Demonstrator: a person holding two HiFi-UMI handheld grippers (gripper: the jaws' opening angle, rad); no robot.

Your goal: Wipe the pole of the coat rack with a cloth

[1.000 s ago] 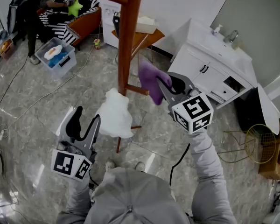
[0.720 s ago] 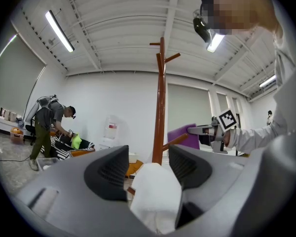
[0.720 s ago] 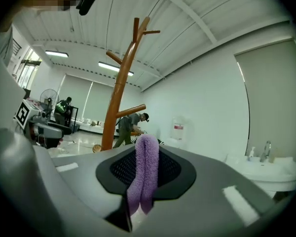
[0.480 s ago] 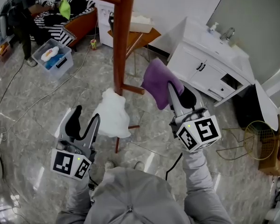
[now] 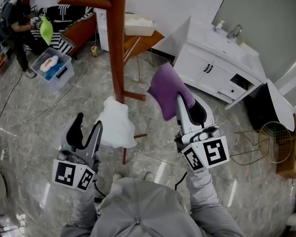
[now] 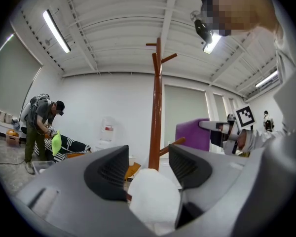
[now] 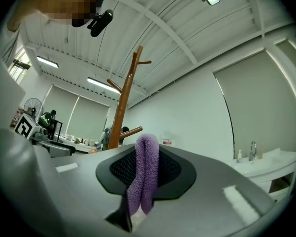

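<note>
Pole (image 5: 117, 43) and purple cloth (image 5: 167, 88) are a little further apart than a second ago. The right gripper (image 5: 180, 100) was angled left with the cloth just beside the lower peg (image 5: 135, 96). It has since swung round to point away from the person, and the cloth now hangs clear to the right of that peg. Its jaws are clamped tight on the cloth, which is folded over and stands up between the pads in the right gripper view. This reads as a break in contact (probably a re-aim between strokes), so no wiping is happening at this instant.

The left gripper (image 5: 88, 123) has barely shifted. Its jaws stand partly apart around a bunched white cloth (image 5: 117, 125) that fills the gap low down. In the head view the top of that cloth overlaps the pole just below the peg; I cannot tell whether they touch.

The pole stands upright, with its long axis vertical. In the head view it runs from the top edge down towards the floor (image 5: 49, 102) just ahead of the person. It is between the two grippers and slightly beyond them.
</note>
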